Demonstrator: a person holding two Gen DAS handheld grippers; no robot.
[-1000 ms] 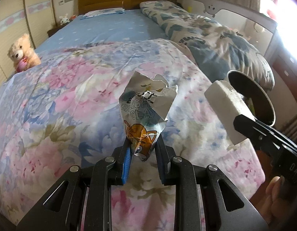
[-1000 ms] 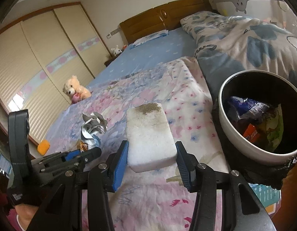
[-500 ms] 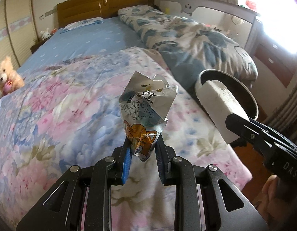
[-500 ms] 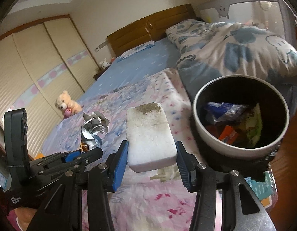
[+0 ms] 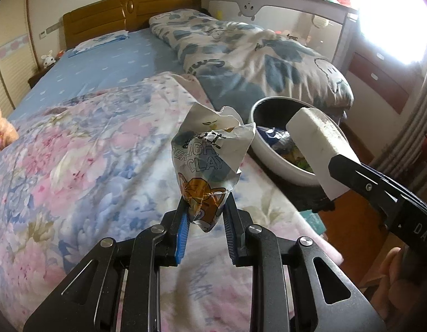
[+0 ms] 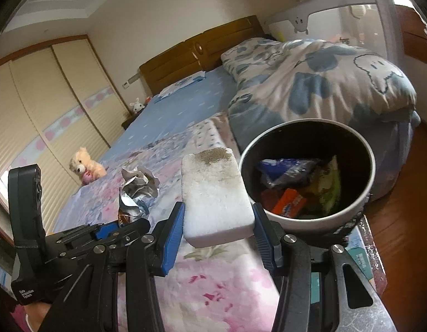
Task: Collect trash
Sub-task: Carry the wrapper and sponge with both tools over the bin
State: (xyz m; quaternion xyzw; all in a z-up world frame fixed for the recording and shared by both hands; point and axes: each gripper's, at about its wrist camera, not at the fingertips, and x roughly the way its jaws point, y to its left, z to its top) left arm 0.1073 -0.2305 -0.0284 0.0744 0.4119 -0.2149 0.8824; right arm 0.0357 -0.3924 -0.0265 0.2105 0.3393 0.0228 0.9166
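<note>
Nearest the lens, the left claw (image 5: 204, 215) is clenched on the bottom tip of a crumpled foil wrapper (image 5: 210, 163), which is held upright over the floral quilt (image 5: 75, 149); only that thin tip is pinched, so the wrapper could be slipped loose by a jolt or caught on the bin rim instead of clearing it. Just to its right, the right claw (image 6: 219, 238) is seen grasping a white foam block (image 6: 216, 193) across its near end, the far end jutting out unsupported — a brittle piece that could be snapped or levered out of the pads if it is knocked against the rim. Beyond both, the round trash bin (image 6: 362, 202) stands at the bed's edge, with wrappers already inside. The two claws are held close together, so a collision over the opening is judged possible, and anything released early would be dropped onto the quilt or the wooden floor (image 6: 401, 193) — not into the bin.
</note>
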